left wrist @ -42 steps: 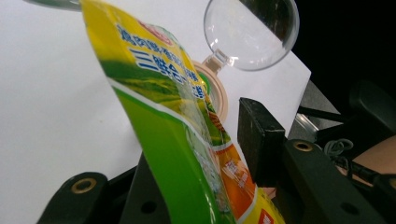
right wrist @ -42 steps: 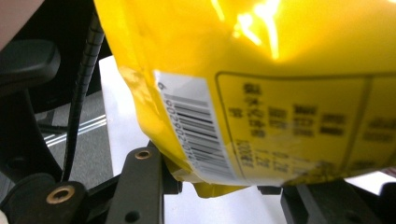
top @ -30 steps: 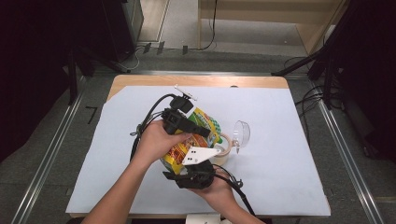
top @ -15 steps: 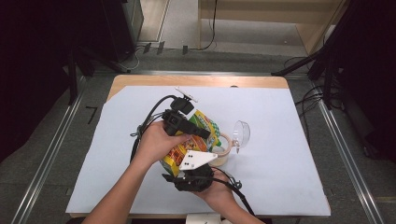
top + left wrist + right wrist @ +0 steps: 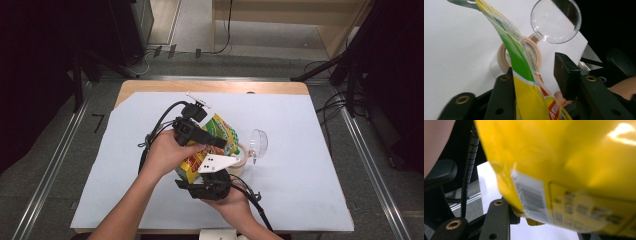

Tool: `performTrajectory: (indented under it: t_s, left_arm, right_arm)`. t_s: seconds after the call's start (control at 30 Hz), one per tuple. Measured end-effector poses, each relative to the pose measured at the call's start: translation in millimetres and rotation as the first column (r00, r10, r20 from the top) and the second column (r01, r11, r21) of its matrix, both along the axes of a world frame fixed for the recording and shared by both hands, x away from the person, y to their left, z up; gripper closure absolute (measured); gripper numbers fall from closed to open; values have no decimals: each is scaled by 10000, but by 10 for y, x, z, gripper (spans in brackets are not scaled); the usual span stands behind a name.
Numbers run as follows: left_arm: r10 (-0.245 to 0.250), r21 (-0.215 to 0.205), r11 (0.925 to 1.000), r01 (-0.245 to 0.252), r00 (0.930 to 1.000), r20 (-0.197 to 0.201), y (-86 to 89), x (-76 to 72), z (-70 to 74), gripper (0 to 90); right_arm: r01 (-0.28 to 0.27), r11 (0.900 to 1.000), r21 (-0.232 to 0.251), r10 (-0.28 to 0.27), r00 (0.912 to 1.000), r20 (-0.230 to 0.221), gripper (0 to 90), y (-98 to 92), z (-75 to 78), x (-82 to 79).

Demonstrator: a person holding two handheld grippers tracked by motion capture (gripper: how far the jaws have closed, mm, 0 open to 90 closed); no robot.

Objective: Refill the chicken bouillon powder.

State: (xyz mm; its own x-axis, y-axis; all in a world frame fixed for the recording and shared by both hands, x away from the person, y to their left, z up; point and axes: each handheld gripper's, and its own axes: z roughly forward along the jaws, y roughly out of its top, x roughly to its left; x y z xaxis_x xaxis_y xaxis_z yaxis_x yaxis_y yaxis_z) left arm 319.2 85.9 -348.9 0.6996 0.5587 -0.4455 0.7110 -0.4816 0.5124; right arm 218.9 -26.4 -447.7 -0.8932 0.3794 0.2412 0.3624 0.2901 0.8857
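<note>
Well, the glossy yellow-and-green foil snack bag (image 5: pixel 524 82) hangs off the white-covered desk (image 5: pixel 300 175), its upper edge arching over the clear jar with the beige rim (image 5: pixel 504 53), whose round transparent lid (image 5: pixel 555 21) stands flipped open. My left tongs (image 5: pixel 537 68) are released: the bag lies against one jaw and the other stands clear of it. My right tongs (image 5: pixel 202 172) meet the bag's bottom corner, but I cannot tell whether they clamp it. I judge the bag light, soft, crinkly and slippery. I would grip the flat sealed seams, not the puffed middle.
</note>
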Motion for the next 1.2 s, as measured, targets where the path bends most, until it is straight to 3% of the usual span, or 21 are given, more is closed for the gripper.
performTrajectory:
  t_s: [0.07, 0.13, 0.3, 0.43, 0.63, 0.87, 1.03, 1.2]
  left_arm:
    - [-37, 134, 9999, 39, 9999, -141, -14, 15, -5, 746]
    - [-204, 442, 9988, 219, 9992, -330, -55, 49, 10, 764]
    - [-105, 411, 9991, 124, 9989, -457, -96, 114, 83, 759]
    - [-115, 295, 9995, 129, 9988, -479, -87, 115, 111, 755]
    - [-124, 249, 9996, 137, 9986, -513, -97, 84, 78, 723]
    - [-241, 510, 9984, 248, 9996, -143, -101, 52, 64, 700]
    - [-196, 214, 9996, 197, 9998, -22, -57, 32, 101, 663]
    - [-237, 172, 9996, 235, 9997, 100, -36, 20, 119, 649]
  right_arm:
    - [-15, 10000, -80, 16, 9999, 140, 596, 8, 5, -10]
    - [-105, 9976, -686, 164, 9962, 861, 582, 36, 23, -41]
    - [-175, 9962, -856, 281, 9919, 1238, 540, 23, 85, -10]
    - [113, 9927, -1205, 99, 9847, 1742, 590, 45, 119, -15]
    - [143, 9944, -1047, 18, 9884, 1522, 609, 81, 71, -36]
    - [178, 9975, -683, -97, 9932, 1163, 612, 69, 43, -5]
    - [184, 9983, -561, -121, 9937, 1112, 612, 86, 69, 11]
    - [191, 9989, -432, -147, 9949, 997, 612, 90, 95, 14]
